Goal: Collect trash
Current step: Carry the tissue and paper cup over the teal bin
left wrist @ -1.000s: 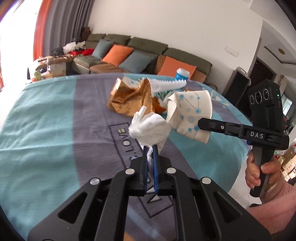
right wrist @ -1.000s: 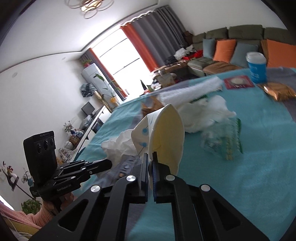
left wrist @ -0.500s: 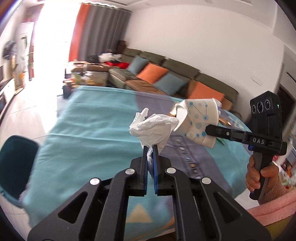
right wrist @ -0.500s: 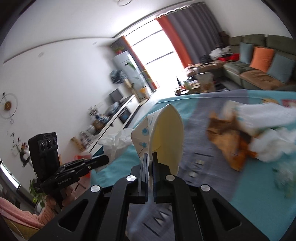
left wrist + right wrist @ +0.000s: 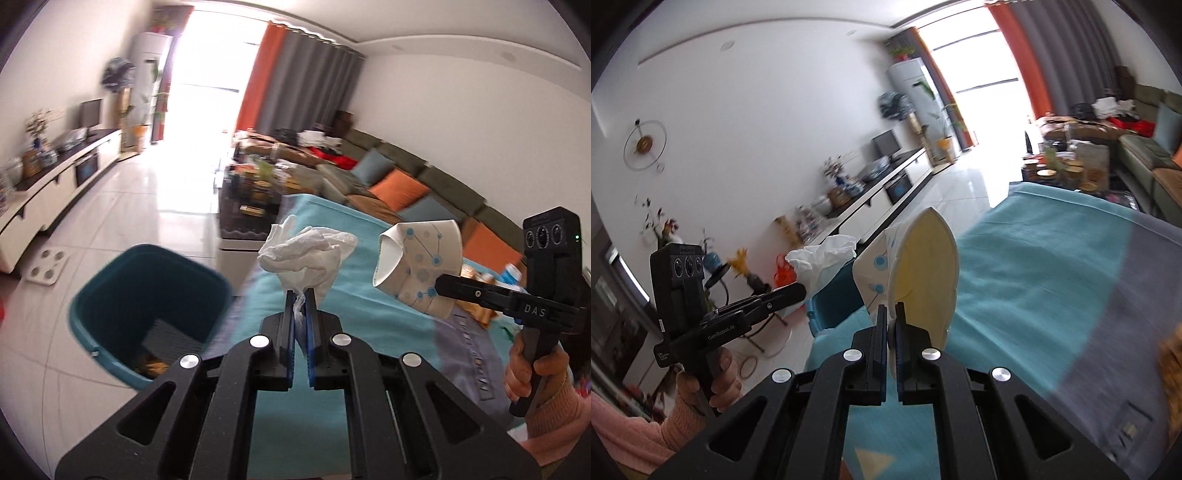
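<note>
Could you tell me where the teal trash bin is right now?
In the left wrist view, the teal trash bin stands on the tiled floor at lower left, beside the table's edge, below and left of the crumpled tissue.

The bin [image 5: 147, 317] stands on the floor [image 5: 122, 206] just beside the desk's [image 5: 354, 306] corner, to its left in the left wrist view. The left hand-held gripper [image 5: 300, 295] holds a tissue [image 5: 306, 254] above the desk edge, near the bin. To its right, the right hand-held gripper [image 5: 441, 286] holds a paper cup [image 5: 421, 258] over the desk. Behind the desk runs a sofa [image 5: 402, 184]; a low cabinet [image 5: 55, 184] lines the far left wall.
</note>
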